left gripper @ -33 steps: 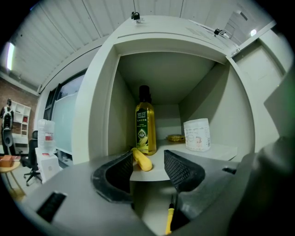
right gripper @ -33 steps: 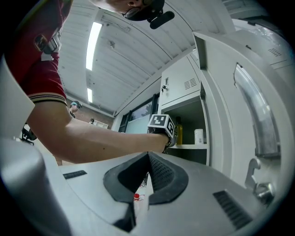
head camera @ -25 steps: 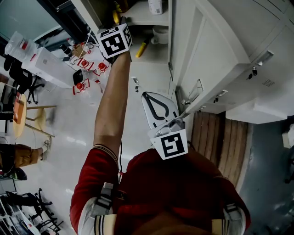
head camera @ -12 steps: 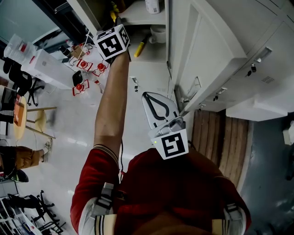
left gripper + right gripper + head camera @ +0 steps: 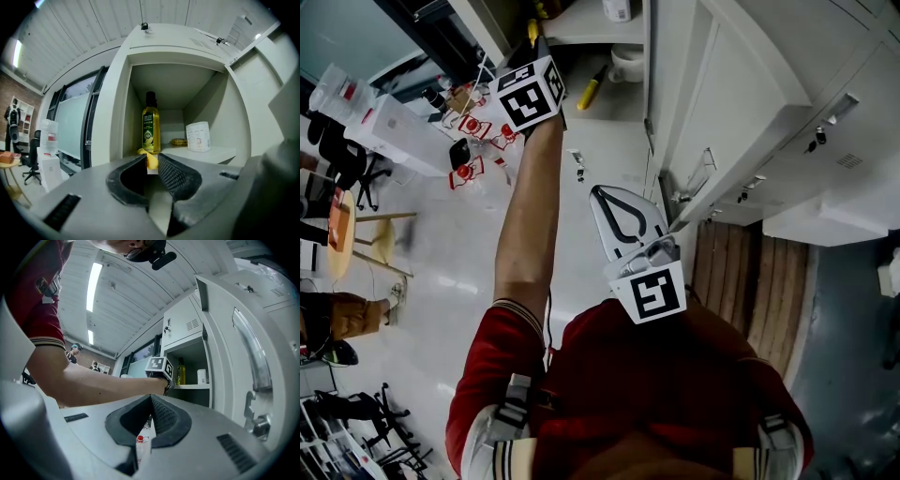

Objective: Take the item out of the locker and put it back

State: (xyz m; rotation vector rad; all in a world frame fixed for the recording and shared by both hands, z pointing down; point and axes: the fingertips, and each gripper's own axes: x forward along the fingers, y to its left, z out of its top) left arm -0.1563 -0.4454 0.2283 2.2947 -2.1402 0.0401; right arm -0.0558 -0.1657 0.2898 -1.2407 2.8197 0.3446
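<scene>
The open locker compartment (image 5: pixel 201 152) holds a bottle of yellow oil (image 5: pixel 151 124), a white tub (image 5: pixel 198 136) and a small yellow thing at the back (image 5: pixel 177 141). A yellow banana-like item (image 5: pixel 152 160) lies at the shelf's front edge. My left gripper (image 5: pixel 152 157) is raised to that edge, its jaws closing with the yellow item filling the gap between their tips. In the head view its marker cube (image 5: pixel 530 94) is at the shelf. My right gripper (image 5: pixel 151 398) hangs lower in front of the chest (image 5: pixel 602 195), shut and empty.
The locker door (image 5: pixel 712 103) stands open to the right, with more white lockers (image 5: pixel 825 141) beyond. A lower shelf holds a yellow tool (image 5: pixel 592 89) and a white bowl (image 5: pixel 628 64). Red-and-white packets (image 5: pixel 473 150) lie on the floor to the left, near chairs.
The left gripper has edged slightly towards the shelf. The right gripper has stayed where it was.
</scene>
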